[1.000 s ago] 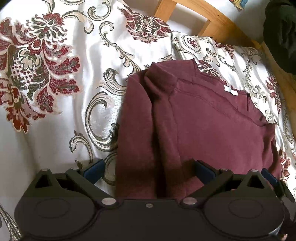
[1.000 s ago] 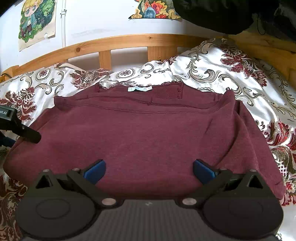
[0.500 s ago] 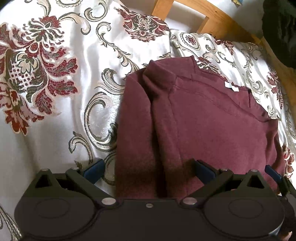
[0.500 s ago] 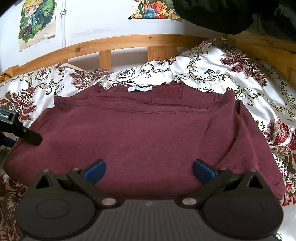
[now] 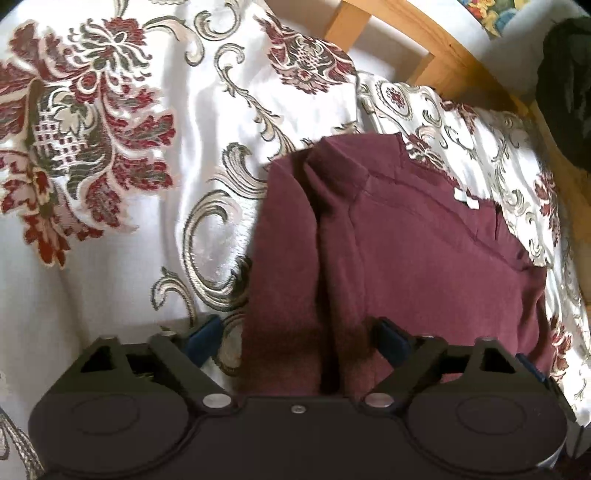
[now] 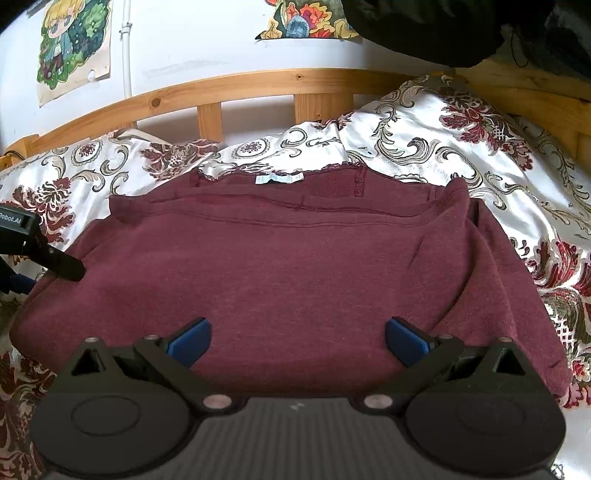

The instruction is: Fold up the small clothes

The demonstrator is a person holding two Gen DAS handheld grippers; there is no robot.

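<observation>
A maroon sweater (image 6: 288,266) lies flat on the patterned bedspread (image 6: 461,147), neckline and white label toward the headboard, its sleeves folded in. My right gripper (image 6: 297,338) is open over the sweater's near hem, its blue pads apart above the cloth. My left gripper (image 5: 297,338) is open at the sweater's (image 5: 424,266) left side, straddling the folded sleeve edge. The left gripper also shows at the left edge of the right wrist view (image 6: 40,251), touching the sweater's left side.
A wooden headboard (image 6: 258,88) runs behind the bed, with posters (image 6: 74,44) on the white wall. Dark clothing (image 6: 461,26) hangs at the upper right. The white floral bedspread (image 5: 110,166) spreads to the left of the sweater.
The left wrist view has shifted a little, so the sweater sits slightly lower and to the right. The right gripper has not moved. Both stay open.
</observation>
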